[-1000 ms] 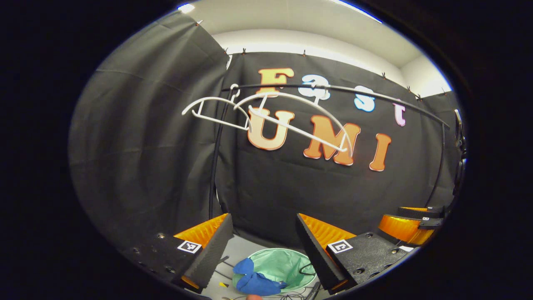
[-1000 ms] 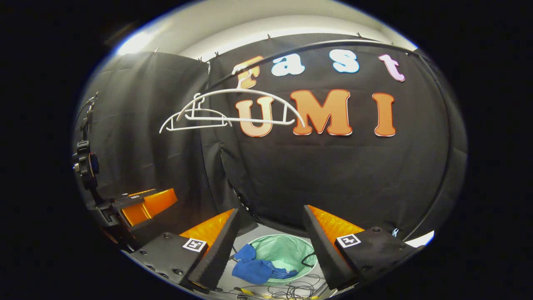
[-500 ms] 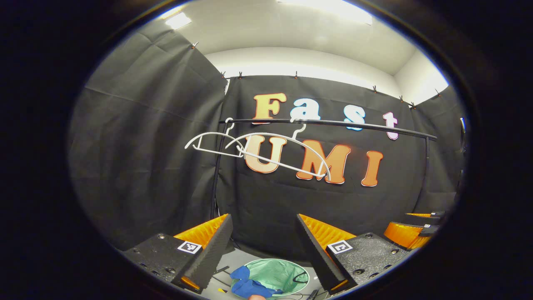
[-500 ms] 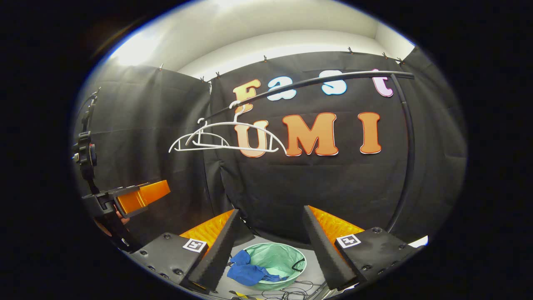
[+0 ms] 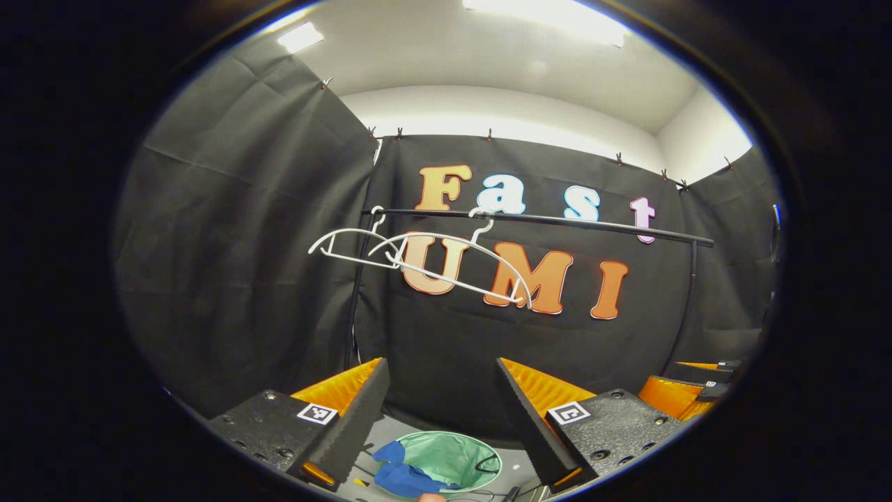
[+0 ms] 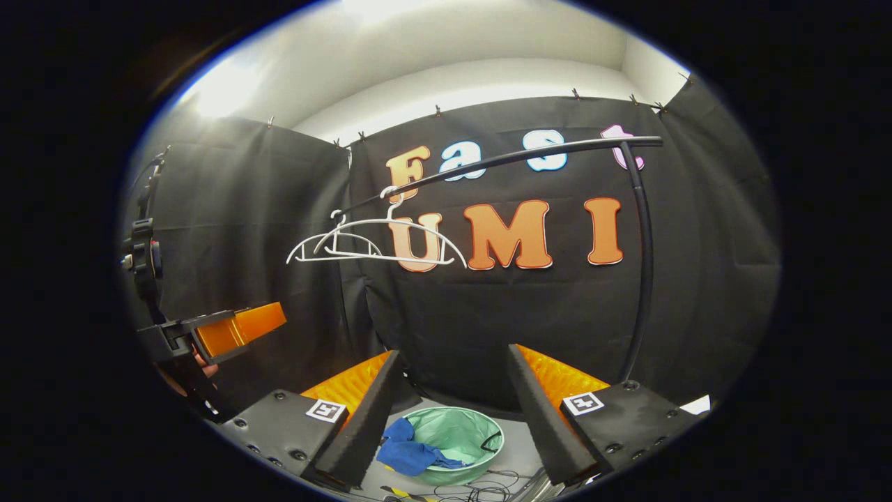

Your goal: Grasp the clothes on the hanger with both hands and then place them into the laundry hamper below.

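Observation:
A blue garment [image 5: 403,478] [image 6: 411,453] hangs over the left rim of the round green hamper [image 5: 453,458] [image 6: 460,432] on the floor. Two bare white hangers [image 5: 418,261] [image 6: 380,244] hang from the black rail [image 5: 557,220] [image 6: 529,155]. My left gripper [image 5: 440,411] is open with nothing between its fingers, well back from the rail and above the hamper. My right gripper [image 6: 453,411] is open too and holds nothing. The left gripper [image 6: 230,328] also appears at the left of the right gripper view, and the right gripper [image 5: 690,380] at the right edge of the left gripper view.
Black cables [image 6: 488,484] lie on the grey floor beside the hamper. The rail's black uprights [image 5: 357,307] [image 6: 637,265] stand against the cloth wall. A camera mount on a stand [image 6: 143,258] is at the far left of the right gripper view.
Both grippers have drawn back and up from the rail; the hangers and hamper look smaller and farther. The blue garment stays on the hamper's rim. Both stay open.

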A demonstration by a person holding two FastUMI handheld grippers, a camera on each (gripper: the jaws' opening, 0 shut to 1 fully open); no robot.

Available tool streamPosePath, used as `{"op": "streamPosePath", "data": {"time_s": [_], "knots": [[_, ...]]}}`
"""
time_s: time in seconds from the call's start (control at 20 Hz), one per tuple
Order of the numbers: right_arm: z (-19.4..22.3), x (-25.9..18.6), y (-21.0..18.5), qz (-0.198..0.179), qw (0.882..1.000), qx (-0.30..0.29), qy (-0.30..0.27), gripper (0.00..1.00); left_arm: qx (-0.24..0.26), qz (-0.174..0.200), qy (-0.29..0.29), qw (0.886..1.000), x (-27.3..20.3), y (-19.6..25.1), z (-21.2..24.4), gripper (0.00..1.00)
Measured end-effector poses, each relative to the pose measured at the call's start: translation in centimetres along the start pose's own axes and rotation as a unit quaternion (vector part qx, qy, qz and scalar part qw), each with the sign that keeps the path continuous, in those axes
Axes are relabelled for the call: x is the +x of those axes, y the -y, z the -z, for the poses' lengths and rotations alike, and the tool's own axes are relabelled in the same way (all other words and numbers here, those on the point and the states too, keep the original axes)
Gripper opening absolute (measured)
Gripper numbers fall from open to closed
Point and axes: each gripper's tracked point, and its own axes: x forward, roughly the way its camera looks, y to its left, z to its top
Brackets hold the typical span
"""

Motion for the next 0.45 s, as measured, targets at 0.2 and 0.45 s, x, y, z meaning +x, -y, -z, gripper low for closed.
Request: {"op": "streamPosePath", "data": {"time_s": [0.2,0.45], "knots": [[0.0,-1.2,-0.4,-0.002,1.0,0.006,0.005,0.93,0.002,-0.007,0.003,1.0,-1.0,-0.7,-0.1,0.92],[-0.1,-2.0,-1.3,-0.011,1.0,0.005,0.013,0.98,0.005,-0.014,0.001,1.0,-3.0,-1.9,-0.2,0.92]]}}
